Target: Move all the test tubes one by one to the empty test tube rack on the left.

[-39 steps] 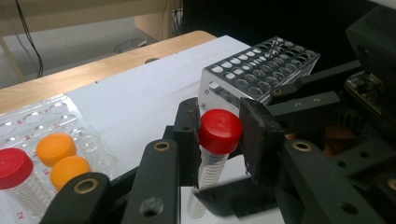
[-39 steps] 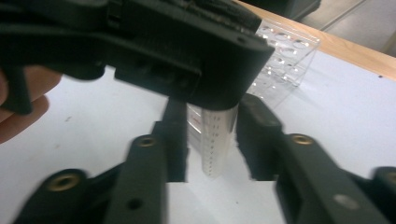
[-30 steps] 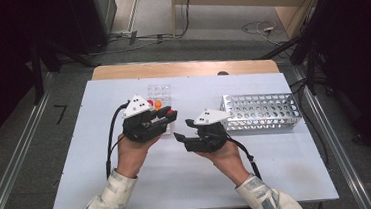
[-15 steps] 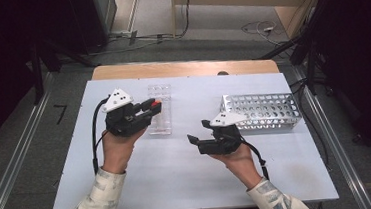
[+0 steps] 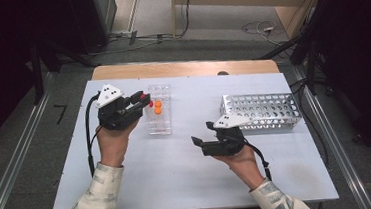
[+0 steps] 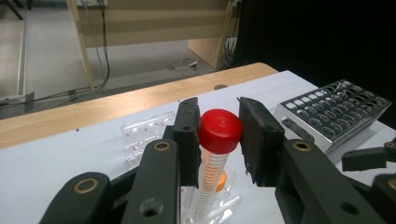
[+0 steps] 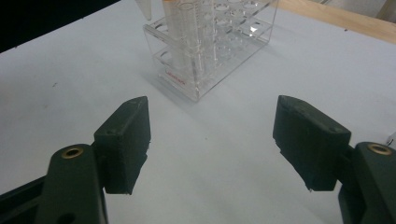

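One red-capped tube [image 6: 219, 131] clamped, probably above clear rack [image 5: 159, 117]

Ahead of my right gripper [image 7: 212, 140] the white table [image 5: 189, 179] lies bare right up to the clear rack [image 7: 210, 51], so there's free passage. Behind it, close by, the metal rack [image 5: 262, 111] blocks. My left gripper [image 6: 217, 140] hangs above the clear rack, whose orange-capped tubes [image 5: 157, 107] stand just under it.

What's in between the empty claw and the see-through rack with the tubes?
Nothing: just bare white table lies between the right claw and the clear rack, seen in the right gripper view.
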Demonstrator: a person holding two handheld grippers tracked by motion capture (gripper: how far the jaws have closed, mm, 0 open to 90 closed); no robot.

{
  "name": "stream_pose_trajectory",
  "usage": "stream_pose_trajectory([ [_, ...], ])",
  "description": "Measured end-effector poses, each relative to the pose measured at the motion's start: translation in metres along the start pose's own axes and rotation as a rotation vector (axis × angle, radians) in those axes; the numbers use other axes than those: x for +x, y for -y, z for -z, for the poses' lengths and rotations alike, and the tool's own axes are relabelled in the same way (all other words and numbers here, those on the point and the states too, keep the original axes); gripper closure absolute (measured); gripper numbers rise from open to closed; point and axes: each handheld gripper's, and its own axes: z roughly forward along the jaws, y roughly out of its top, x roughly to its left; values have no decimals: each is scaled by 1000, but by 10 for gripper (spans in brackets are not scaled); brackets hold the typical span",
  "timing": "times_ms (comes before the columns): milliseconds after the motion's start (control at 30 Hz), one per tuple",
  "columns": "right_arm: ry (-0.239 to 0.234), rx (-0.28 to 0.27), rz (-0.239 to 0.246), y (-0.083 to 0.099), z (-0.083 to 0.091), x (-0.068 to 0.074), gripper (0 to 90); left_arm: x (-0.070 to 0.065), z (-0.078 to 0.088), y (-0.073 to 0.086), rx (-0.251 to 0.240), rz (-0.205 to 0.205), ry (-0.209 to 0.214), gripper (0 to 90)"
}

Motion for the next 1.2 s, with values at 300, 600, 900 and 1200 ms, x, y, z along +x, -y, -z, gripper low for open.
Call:
stream_pose_trajectory([
  [300, 8, -1, -5, 2, 1, -2, 259, 1, -11, 7, 5, 4, -30, 697],
  [600, 8, -4, -11, 2, 3, -2, 264, 3, -19, 21, 25, 14, -61, 695],
  [900, 8, -2, -11, 2, 3, -2, 265, 1, -28, 37, 69, 15, -76, 689],
  [1200, 10, -3, -10, 3, 4, -2, 265, 0, -29, 38, 73, 23, -85, 638],
])
